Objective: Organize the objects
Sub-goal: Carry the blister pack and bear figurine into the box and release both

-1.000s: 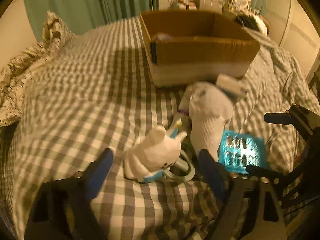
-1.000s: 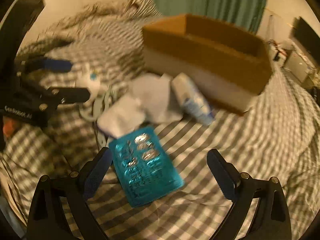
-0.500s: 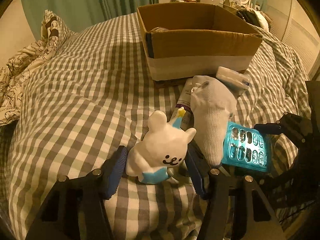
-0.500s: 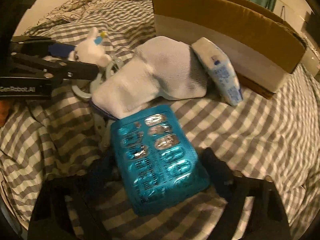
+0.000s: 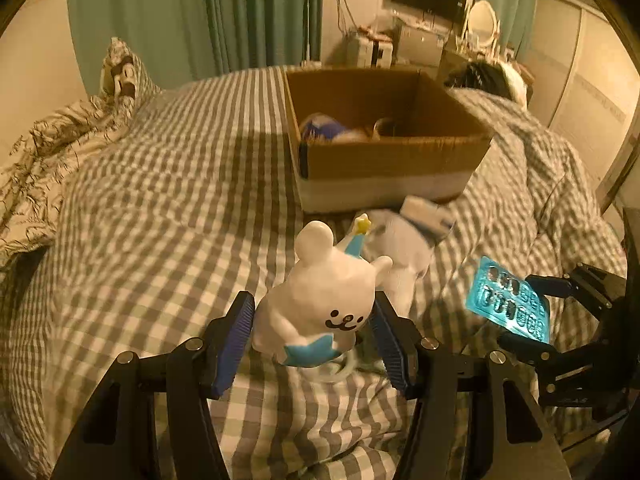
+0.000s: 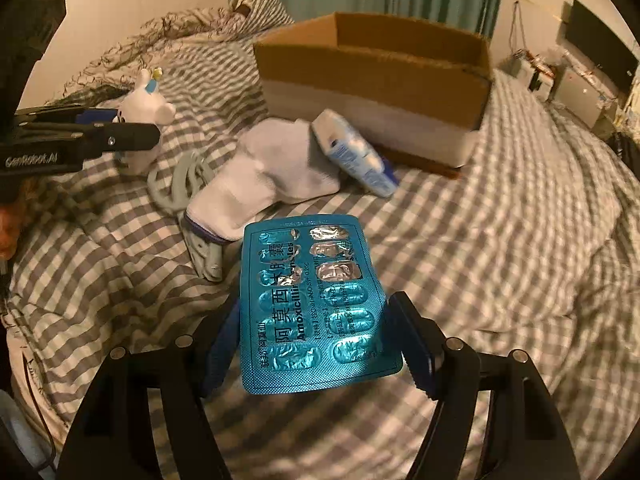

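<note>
My left gripper [image 5: 314,338] clamps the white bear figurine [image 5: 320,304] by its sides, upright. My right gripper [image 6: 320,340] pinches the blue pill blister [image 6: 312,304] by its near edges, both lifted to carry to the far cardboard box [image 5: 384,140].

The teal blister pack [image 6: 312,308], seen in the right wrist view, carries large Chinese characters "阿莫西林胶囊" running along its length, with "Amoxicillin" and the rest of the English word partly broken by the opened pockets printed beside them; smaller lines of print with what looks like "0.25g" run alongside, too fine to read with certainty. The black body of the left gripper [image 6: 120,130], at the left edge of that same view, bears the white lettering "GenRobot.AI"; the blue-and-white packet [image 6: 352,156] by the cardboard box has printing that is too blurred to make out.
</note>
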The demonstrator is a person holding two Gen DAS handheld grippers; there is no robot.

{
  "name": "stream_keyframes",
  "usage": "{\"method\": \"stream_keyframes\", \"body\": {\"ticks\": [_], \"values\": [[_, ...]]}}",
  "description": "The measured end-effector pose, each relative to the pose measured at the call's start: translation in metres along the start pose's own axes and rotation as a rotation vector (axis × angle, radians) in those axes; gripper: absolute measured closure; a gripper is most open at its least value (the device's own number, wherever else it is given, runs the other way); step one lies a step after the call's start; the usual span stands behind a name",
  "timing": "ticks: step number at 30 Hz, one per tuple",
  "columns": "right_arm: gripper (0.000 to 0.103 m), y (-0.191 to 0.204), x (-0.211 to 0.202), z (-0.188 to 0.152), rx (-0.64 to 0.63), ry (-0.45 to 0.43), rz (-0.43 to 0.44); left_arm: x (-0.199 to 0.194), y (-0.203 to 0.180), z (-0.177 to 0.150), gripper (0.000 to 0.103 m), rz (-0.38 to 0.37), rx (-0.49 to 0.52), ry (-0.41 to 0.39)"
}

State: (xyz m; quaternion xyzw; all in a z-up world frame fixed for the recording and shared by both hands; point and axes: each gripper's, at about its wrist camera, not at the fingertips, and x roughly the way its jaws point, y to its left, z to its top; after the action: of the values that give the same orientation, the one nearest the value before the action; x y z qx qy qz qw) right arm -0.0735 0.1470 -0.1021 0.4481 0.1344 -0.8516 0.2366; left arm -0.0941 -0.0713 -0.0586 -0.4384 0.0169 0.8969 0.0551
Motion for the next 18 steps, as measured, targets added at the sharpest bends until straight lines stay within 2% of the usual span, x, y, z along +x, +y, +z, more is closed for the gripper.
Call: {"method": "stream_keyframes", "body": {"ticks": [10,18], "values": [[0.032,-0.004,-0.060,0.025,0.001,-0.123,-0.083,-0.051,-0.011,0.025,0.043,-0.065,-0.007,-0.124],[0.032,-0.025,-0.099,0.078,-0.007,-0.254,-0.134,-0.070,-0.025,0.063,0.043,-0.089,0.019,-0.203]]}}
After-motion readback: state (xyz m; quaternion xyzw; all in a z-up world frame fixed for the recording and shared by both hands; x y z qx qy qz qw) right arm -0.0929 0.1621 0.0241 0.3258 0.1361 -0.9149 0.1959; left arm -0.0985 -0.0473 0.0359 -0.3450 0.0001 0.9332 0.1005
